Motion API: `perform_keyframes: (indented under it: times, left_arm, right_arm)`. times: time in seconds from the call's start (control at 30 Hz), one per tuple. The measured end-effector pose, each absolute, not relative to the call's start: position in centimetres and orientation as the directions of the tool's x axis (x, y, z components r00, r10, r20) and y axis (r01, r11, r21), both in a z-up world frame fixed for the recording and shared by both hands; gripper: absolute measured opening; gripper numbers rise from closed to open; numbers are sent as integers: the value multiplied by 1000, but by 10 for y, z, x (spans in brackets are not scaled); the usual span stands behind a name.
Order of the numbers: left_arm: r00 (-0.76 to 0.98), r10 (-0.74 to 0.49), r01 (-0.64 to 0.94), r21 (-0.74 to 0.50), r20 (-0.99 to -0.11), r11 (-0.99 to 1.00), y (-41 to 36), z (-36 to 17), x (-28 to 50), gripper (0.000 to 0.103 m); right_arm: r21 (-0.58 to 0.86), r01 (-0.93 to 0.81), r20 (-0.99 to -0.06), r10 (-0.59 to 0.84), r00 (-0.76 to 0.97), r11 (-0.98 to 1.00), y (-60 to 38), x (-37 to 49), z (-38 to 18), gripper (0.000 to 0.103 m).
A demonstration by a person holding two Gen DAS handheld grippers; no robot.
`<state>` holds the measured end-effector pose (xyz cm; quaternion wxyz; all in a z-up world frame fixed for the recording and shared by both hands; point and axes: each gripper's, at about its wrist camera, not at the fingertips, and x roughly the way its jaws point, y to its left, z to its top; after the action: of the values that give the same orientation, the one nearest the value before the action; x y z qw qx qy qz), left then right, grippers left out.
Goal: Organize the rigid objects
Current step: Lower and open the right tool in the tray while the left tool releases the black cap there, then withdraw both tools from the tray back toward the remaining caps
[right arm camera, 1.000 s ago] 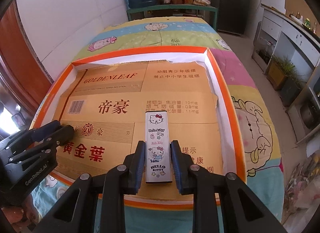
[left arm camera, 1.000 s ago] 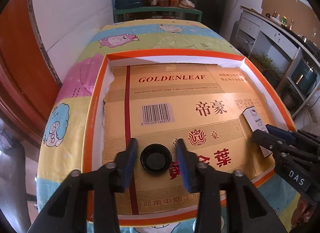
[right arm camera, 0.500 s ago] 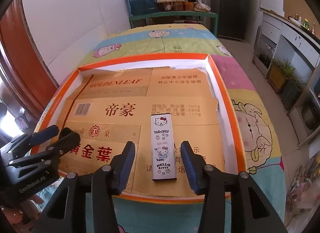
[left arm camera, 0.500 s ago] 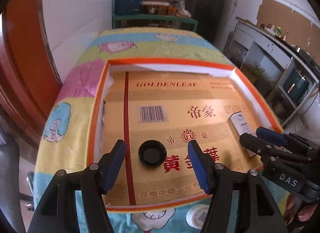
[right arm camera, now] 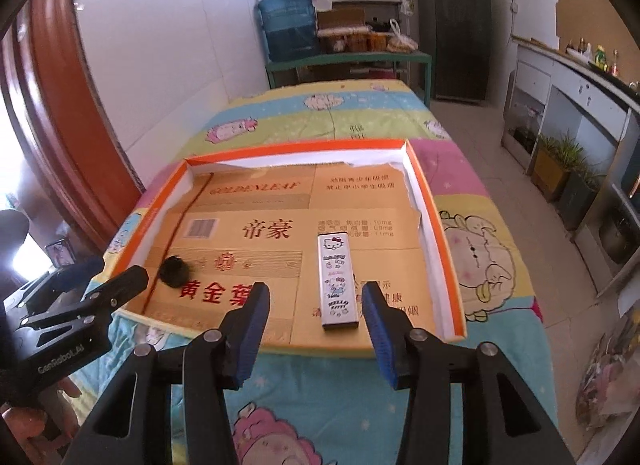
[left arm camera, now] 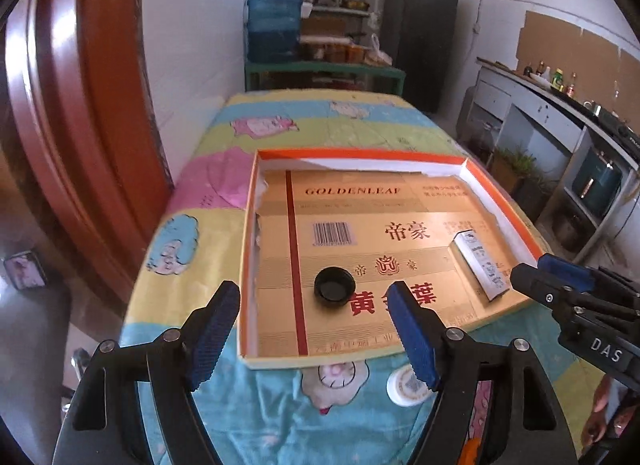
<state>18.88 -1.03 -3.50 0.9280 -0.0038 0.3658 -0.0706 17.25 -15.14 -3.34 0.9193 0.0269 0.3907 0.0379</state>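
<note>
A shallow orange-rimmed cardboard tray (left arm camera: 498, 193) lined with gold printed card sits on a cartoon-print tablecloth (right arm camera: 360, 113). In it lie 2 things, well apart: a round black plastic cap (left arm camera: 334, 287) and a slim white Hello Kitty box (right arm camera: 337, 280). The left gripper (left arm camera: 312, 329) is opening, nothing between its jaws. The right gripper (right arm camera: 316, 333) stands apart and empty, the box just ahead of it.

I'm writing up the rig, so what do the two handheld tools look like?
Both are black plastic clamp-style frames with silver screws and two fingers faced with ribbed blue pads. The left tool has "GenRobot.AI" printed in white on its side; the right tool is marked "DAS". No cables or sleeves show.
</note>
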Motion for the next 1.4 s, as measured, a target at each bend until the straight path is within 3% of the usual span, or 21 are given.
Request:
perform_keyframes:
  times: [0.13, 0.47, 0.6, 0.73, 1.4]
  left_arm:
    - [757, -103, 134, -1, -646, 991, -13, -25, 164, 78]
    - [760, -170, 134, -105, -627, 985, 5, -7, 116, 78]
    - [750, -191, 128, -144, -633, 981, 12, -5, 104, 78]
    - [755, -157, 118, -104, -636, 988, 11, -1, 89, 78]
    - [761, -212, 189, -104, -614, 977, 10, -9, 26, 78]
  right_arm:
    - [93, -72, -702, 117, 703, 993, -145, 150, -24, 48]
    - [87, -91, -644, 126, 754, 992, -133, 90, 1, 52]
    - [82, -91, -649, 123, 751, 992, -131, 78, 3, 52]
    - [90, -80, -653, 119, 748, 993, -133, 66, 2, 52]
    - [93, -83, -696, 125, 707, 992, -128, 14, -25, 52]
